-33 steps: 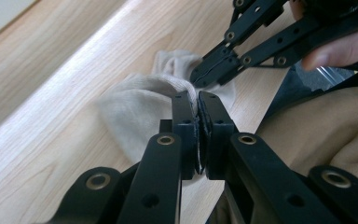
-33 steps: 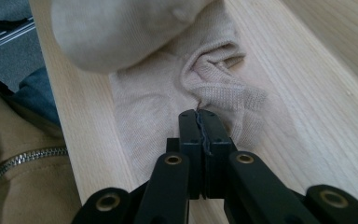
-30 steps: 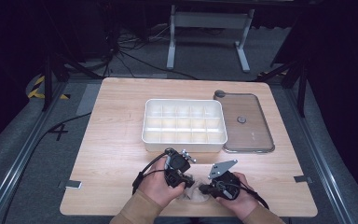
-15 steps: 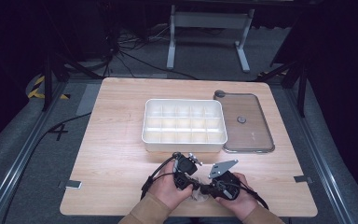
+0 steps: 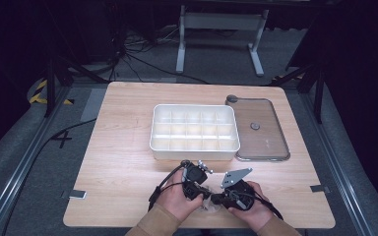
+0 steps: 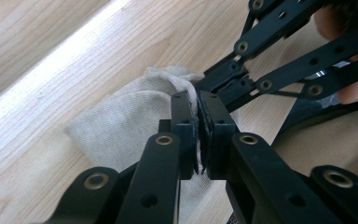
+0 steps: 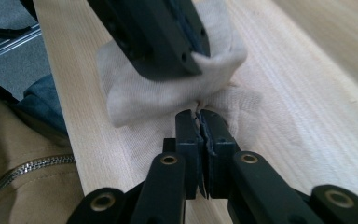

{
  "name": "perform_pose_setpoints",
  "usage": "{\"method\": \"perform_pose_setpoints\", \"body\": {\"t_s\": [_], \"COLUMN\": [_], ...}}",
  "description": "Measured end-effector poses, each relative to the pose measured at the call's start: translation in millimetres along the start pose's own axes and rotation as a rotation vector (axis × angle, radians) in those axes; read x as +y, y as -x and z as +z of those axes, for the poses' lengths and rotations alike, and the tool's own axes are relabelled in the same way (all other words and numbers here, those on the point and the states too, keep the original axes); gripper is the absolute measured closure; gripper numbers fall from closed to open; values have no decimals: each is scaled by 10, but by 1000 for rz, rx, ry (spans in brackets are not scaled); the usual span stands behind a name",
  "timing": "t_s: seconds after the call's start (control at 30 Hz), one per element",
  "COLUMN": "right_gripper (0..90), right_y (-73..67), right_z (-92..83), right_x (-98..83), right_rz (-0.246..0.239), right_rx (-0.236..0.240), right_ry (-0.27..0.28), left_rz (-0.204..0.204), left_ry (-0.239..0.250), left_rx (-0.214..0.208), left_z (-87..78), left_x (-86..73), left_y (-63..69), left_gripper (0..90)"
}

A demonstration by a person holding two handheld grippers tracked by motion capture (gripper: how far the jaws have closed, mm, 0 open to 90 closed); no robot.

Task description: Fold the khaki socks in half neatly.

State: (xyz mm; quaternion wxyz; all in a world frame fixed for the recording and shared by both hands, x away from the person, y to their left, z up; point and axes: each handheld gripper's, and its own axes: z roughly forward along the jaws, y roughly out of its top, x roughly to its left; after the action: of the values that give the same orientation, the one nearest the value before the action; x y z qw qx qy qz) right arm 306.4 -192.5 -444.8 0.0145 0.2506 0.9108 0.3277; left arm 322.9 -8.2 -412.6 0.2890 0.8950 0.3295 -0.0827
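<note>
High view: we hold two grippers close together at the near edge of the desk [image 5: 128,147]. Our left gripper [image 6: 199,109] has just been opening a little, but its jaws pinch the pale cloth [image 6: 121,121]. Our right gripper [image 7: 199,122] has been opening a little too and pinches the same cloth, which lies bunched on the wood between them.

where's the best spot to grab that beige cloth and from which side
Take the beige cloth at its bunched edge, coming in low along the table from opposite sides. It lies soft and flat, so only gathered folds give the pads purchase. The left gripper and right gripper each pinch such a fold.
</note>
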Motion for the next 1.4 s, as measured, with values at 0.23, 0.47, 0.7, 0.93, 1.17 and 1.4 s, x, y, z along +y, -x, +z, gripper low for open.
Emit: {"method": "perform_pose_setpoints", "body": {"t_s": [0.23, 0.47, 0.7, 0.93, 1.17, 1.4], "right_gripper": [863, 864, 864, 858, 856, 853], "right_y": [23, -44, -173, -270, -235, -191], "right_z": [-234, -359, -263, -88, -67, -88], "right_x": [43, 176, 337, 426, 365, 235], "right_rz": [-11, -54, -101, -147, -132, -111], "right_rx": [-38, -57, -24, -8, -17, -22], "right_ry": [53, 100, 106, 52, 26, 3], "left_rz": [10, -7, -42, -45, -32, -6], "left_ry": [25, 69, 76, 57, 3, -65], "left_rx": [-31, 2, 42, 42, 22, -8], "left_z": [-145, -378, -516, -521, -424, -230], "left_x": [-7, -90, -188, -226, -209, -181], "left_y": [13, -23, -122, -153, -121, -69], "left_gripper": [680, 662, 694, 707, 778, 807]}}
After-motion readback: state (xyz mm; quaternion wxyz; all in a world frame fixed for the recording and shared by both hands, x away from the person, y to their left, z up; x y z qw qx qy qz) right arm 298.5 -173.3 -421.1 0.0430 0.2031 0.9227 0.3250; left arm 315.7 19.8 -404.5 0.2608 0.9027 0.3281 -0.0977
